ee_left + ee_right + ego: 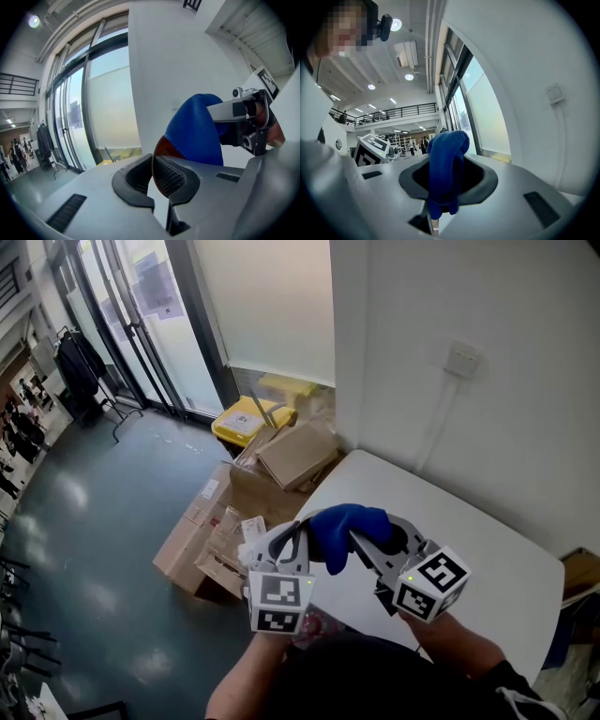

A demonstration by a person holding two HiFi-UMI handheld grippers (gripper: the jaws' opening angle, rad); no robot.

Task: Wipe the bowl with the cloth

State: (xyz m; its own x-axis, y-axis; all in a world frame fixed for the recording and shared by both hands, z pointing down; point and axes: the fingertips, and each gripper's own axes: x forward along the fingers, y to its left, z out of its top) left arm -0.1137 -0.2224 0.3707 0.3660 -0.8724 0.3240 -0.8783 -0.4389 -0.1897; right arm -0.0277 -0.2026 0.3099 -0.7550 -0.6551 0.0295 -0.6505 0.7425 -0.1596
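**Inspector:** What is recorded nearest the cameras?

**Assistant:** A thin-walled, glossy, reddish-brown bowl (158,147) is seen edge-on. Its curved rim is clamped between the ribbed dark pads of the smooth grey left gripper (157,168). The jaws stand almost together, with only the bowl's wall between them.

**Inspector:** And the other tool?

**Assistant:** The matching grey right gripper (446,171) is closed on a soft, nubbly blue cloth (446,154). The cloth is pinched in a narrow gap. One fold is humped above the jaws and a short end is hung below them.

**Inspector:** How is the cloth placed against the bowl?

**Assistant:** In the left gripper view the cloth is seen lying against the bowl's rim, just above the pads. In the head view both grippers are held close together. The cloth is bunched between them, and the bowl is hidden behind it.

**Inspector:** What is held in the bowl?

**Assistant:** That cannot be told, as only the edge is shown.

**Inspector:** What is noted further off?

**Assistant:** A smooth white table (487,549) with rounded corners is seen below the grippers. Beyond it, brown cardboard boxes (200,538) are heaped on a dark, shiny floor, some of them flattened. A yellow plastic bin (246,420) is set behind them, with a white label on its top. Its contents are not shown. A square white wall plate (463,359) is fixed to the pale wall above the table.
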